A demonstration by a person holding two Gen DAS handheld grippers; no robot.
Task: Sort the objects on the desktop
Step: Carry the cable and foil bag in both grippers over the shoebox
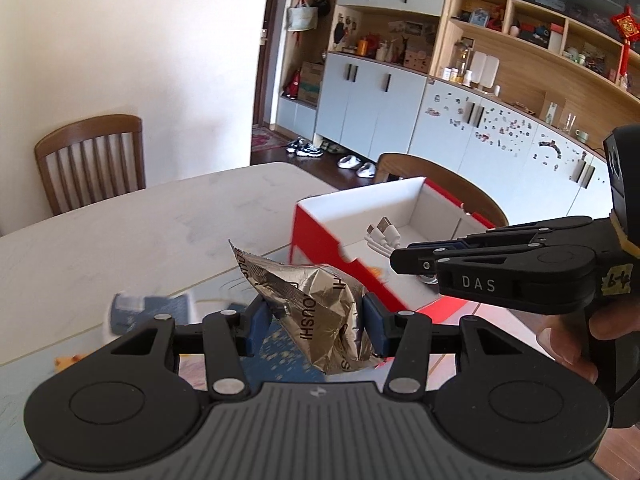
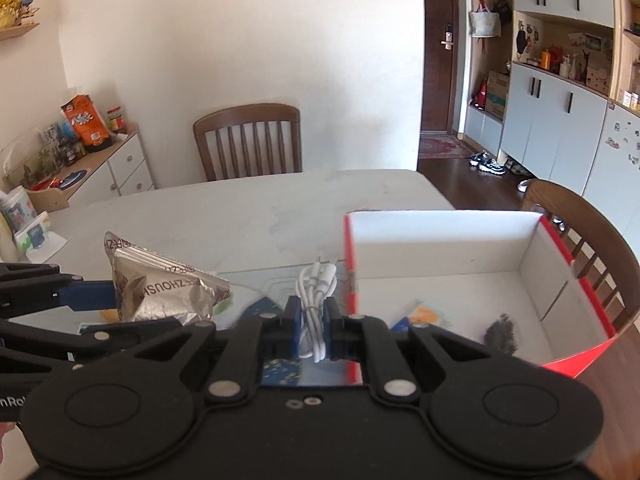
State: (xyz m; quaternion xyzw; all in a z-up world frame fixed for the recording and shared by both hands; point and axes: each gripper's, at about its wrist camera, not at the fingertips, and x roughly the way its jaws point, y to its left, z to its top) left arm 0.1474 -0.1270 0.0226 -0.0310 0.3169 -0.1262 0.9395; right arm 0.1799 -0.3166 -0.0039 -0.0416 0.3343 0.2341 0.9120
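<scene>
My left gripper (image 1: 316, 317) is shut on a crumpled silver foil snack packet (image 1: 310, 300), pinched between its blue pads above the table (image 1: 120, 220). My right gripper (image 2: 313, 318) is shut on a coiled white cable (image 2: 316, 280), whose plugs stick up past the fingers. An open red box with a white inside (image 2: 440, 240) stands just ahead to the right, and the cable hangs at its near left wall. In the left wrist view the right gripper (image 1: 396, 259) reaches in from the right over the box (image 1: 320, 236), with the cable (image 1: 384, 234) at its tip. The foil packet (image 2: 160, 288) shows left of the right gripper.
The box holds a small colourful card (image 2: 420, 314) and a dark fuzzy thing (image 2: 500, 332). A blue patterned mat (image 1: 276, 356) lies under the grippers. Wooden chairs stand at the far side (image 2: 248, 140) and behind the box (image 2: 592, 232). A low cabinet (image 2: 120, 160) with snacks is at far left.
</scene>
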